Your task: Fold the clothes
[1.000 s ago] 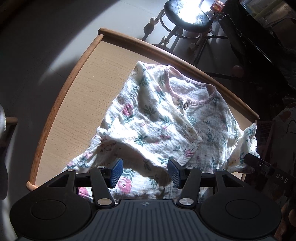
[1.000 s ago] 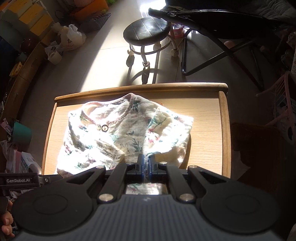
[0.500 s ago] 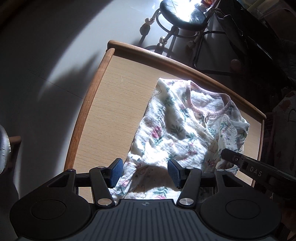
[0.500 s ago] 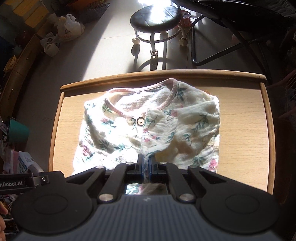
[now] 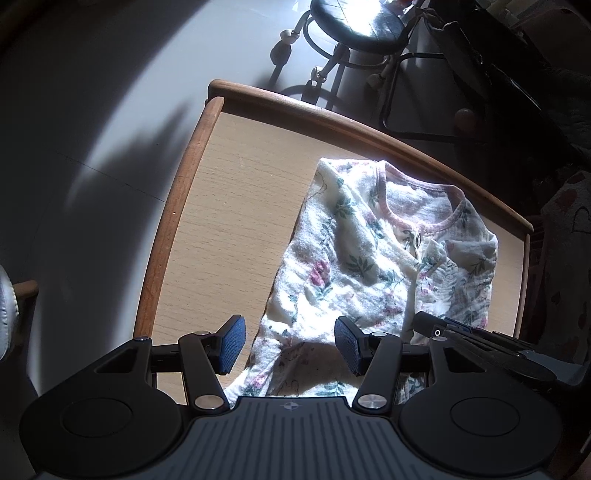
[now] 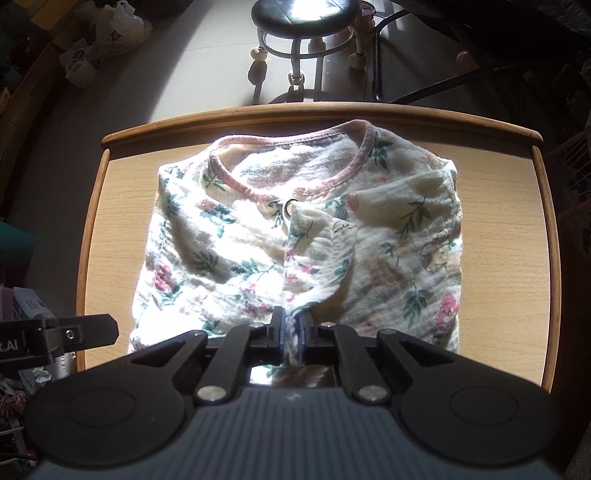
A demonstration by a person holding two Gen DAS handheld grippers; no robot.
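Overall, your left gripper (image 5: 290, 345) stands with its blue pads (image 5: 232, 342) wide apart, nothing pinched; the lower left edge of the floral shirt (image 5: 373, 266) lies under the gap. Your right gripper (image 6: 291, 338) has its jaws nearly together with a fold of the shirt's lower hem between the pads, and they have just been opening slightly; the cloth is still pinched there.

The shirt (image 6: 295, 236) lies on the wooden table (image 6: 498, 229), collar toward the far edge, both sides folded inward.

Only the left view shows the bare stretch of table (image 5: 236, 229) left of the shirt and your right gripper's tip (image 5: 443, 328) entering at the right. Only the right view shows the white bags (image 6: 107, 33) on the floor at far left, the full collar, and your left gripper's finger (image 6: 74, 334) at the left edge. Both show the black stool (image 6: 303, 18).

Writing: only ".AI" is readable, at the right view's left edge; the rest is cut off.
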